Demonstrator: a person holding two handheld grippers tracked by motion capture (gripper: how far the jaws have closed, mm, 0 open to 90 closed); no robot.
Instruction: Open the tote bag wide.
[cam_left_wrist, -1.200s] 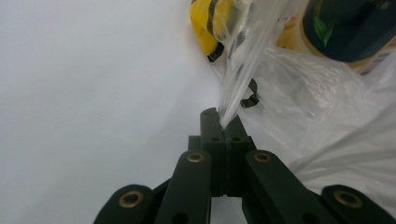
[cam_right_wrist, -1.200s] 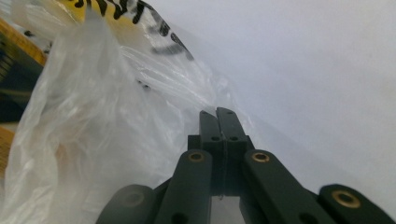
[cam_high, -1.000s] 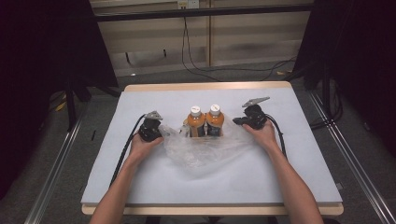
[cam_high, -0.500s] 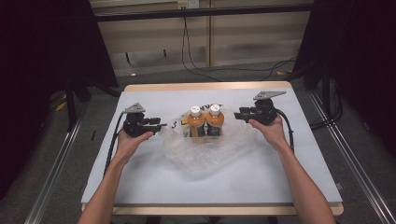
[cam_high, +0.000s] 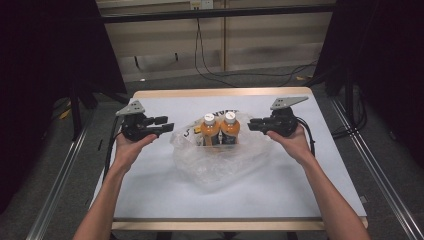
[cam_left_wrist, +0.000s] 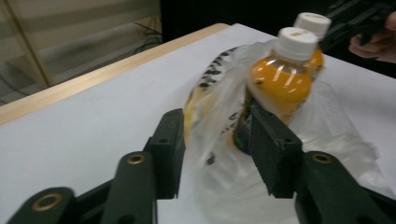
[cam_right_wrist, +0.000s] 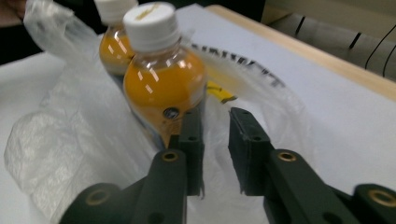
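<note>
Two orange drink bottles with white caps (cam_high: 210, 131) (cam_high: 230, 129) stand upright side by side in a crumpled clear plastic bag (cam_high: 220, 162) at the table's middle. My left gripper (cam_high: 167, 123) is at the bag's left side, pointing inward. In the left gripper view it (cam_left_wrist: 217, 126) is wide open, with the bag's printed edge (cam_left_wrist: 215, 112) between its jaws and a bottle (cam_left_wrist: 280, 79) just beyond. My right gripper (cam_high: 251, 124) faces it from the bag's right side. In its own view it (cam_right_wrist: 215, 121) stands open by a narrow gap, with bag film in the gap, beside the near bottle (cam_right_wrist: 163, 88).
The table has a white cover (cam_high: 300, 180) and a wooden rim (cam_high: 220, 93). Cables (cam_high: 107, 155) trail from both grippers along the table's sides. Dark curtains and metal floor rails (cam_high: 55, 200) flank the table.
Both hands have lifted and turned the grippers level, pointing inward at the bag. The left hand moved out to the left and back. The bottles have stayed in place.
</note>
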